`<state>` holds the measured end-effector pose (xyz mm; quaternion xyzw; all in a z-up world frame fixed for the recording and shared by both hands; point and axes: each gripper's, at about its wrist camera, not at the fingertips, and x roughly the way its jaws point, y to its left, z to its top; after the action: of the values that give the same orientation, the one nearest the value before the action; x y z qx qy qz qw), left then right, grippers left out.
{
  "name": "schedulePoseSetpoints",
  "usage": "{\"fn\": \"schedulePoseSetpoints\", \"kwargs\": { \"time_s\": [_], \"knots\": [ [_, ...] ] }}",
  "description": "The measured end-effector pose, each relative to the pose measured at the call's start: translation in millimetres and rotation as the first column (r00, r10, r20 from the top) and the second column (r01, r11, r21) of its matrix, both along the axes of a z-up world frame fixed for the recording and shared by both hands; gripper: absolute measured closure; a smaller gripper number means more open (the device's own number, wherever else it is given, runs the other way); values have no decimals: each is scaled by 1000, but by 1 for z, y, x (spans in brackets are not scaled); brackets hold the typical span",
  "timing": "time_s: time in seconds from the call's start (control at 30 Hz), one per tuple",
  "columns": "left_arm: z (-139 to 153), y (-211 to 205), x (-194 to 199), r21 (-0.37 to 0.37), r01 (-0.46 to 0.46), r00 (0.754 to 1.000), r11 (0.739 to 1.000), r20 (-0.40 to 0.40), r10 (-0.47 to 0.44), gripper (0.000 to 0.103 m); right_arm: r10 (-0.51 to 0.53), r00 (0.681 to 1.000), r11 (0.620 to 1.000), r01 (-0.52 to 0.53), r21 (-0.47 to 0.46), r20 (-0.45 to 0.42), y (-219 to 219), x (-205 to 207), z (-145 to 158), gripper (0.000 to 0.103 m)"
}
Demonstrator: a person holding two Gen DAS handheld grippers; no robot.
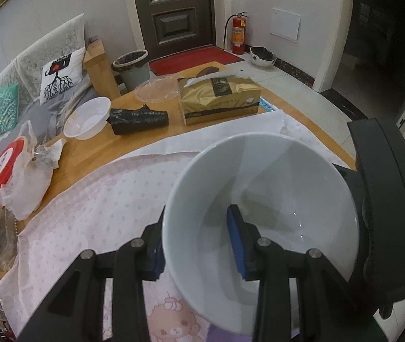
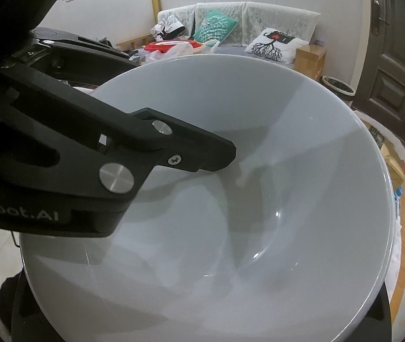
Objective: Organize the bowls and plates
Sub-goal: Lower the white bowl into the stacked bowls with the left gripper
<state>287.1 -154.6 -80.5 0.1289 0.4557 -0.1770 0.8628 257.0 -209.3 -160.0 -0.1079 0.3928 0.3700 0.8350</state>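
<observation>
A white bowl [image 1: 262,199] hangs above the cloth-covered table [image 1: 94,199], its rim pinched by the left gripper [image 1: 199,245], while the right gripper's [image 1: 385,228] grip cannot be told.

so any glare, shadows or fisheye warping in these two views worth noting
Left wrist view: edges bend strongly, the door bows, corners go black; the left gripper casts soft shadows inside the white bowl. Right wrist view: the bowl fills the frame with small glints and broad shadows; the sofa behind curves.
</observation>
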Motion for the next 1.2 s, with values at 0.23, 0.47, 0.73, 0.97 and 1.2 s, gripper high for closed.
{"fn": "schedulePoseSetpoints", "kwargs": {
  "time_s": [0.23,0.47,0.73,0.97,1.2],
  "knots": [
    [11,0,-26,4,6,1000,1000,9,-6,70,0,1000,1000,0,-3,7,-1,-18,9,2],
    [16,0,-50,8,11,1000,1000,13,-11,70,1,1000,1000,-1,-3,4,-1,-41,15,2],
    [15,-2,-74,9,19,1000,1000,6,-19,70,-1,1000,1000,1,-14,-13,-3,-67,17,2],
    [8,-6,-91,27,29,1000,999,-3,-29,70,-5,1000,1000,4,-29,-23,-5,-84,12,2],
    [0,-7,-107,27,31,999,999,-21,-30,70,-4,999,999,2,-39,-43,-8,-95,5,2]
  ]
}}
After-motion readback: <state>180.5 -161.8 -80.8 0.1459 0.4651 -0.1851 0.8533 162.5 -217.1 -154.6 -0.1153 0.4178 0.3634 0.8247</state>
